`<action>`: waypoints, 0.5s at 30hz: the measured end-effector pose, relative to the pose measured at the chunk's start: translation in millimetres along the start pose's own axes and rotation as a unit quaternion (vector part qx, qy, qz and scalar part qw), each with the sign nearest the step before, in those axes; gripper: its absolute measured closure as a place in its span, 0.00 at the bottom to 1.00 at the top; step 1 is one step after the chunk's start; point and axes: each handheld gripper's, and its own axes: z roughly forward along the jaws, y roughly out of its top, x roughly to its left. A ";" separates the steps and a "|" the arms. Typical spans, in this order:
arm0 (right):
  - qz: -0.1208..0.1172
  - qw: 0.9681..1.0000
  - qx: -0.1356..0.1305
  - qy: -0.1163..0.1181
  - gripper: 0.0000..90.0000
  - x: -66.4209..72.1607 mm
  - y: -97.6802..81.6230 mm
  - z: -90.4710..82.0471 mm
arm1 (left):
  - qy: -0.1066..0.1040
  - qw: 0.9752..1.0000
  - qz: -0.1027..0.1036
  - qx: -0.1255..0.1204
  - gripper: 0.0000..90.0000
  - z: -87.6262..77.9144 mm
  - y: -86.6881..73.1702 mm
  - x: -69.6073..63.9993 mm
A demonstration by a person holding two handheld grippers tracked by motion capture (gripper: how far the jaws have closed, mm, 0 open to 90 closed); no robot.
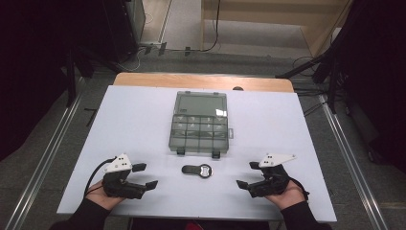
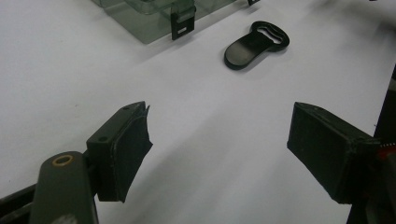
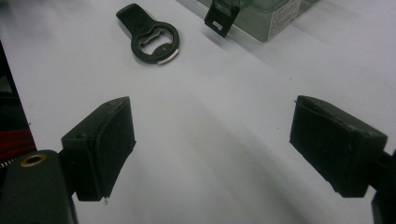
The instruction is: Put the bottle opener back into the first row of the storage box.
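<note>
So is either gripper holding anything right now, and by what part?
Nothing is held. The left gripper and right gripper are both open over the white table; the bottle opener lies untouched between them.

White table (image 1: pixel 143 124); black bottle opener (image 1: pixel 197 170); smoky grey organiser box (image 1: pixel 199 123).

The bench (image 1: pixel 134 120) has a white top, with a strip of bare wood (image 1: pixel 201 80) showing along its far edge. It stands on a grey floor (image 1: pixel 52 143). Metal rails (image 1: pixel 43 165) run along the floor on both sides of the bench. Beyond the far edge the floor turns to pale wood boards (image 1: pixel 268 19), and black cables (image 1: pixel 210 28) trail across it. Dark curtains or panels (image 1: pixel 28 57) close in the left and right sides, with black stand legs (image 1: pixel 306 67) near the far right corner. Light falls evenly on the bench top.
</note>
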 end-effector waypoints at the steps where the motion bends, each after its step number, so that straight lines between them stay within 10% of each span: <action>1: 0.001 1.000 -0.001 0.000 0.17 -0.3 0.0 -0.1 | 0.003 1.000 0.003 0.000 0.23 0.0 -0.5 0.2; 15: 0.002 1.000 0.002 0.016 0.17 -0.5 -1.1 1.0 | 0.011 1.000 0.013 0.007 0.23 -2.0 -3.0 1.4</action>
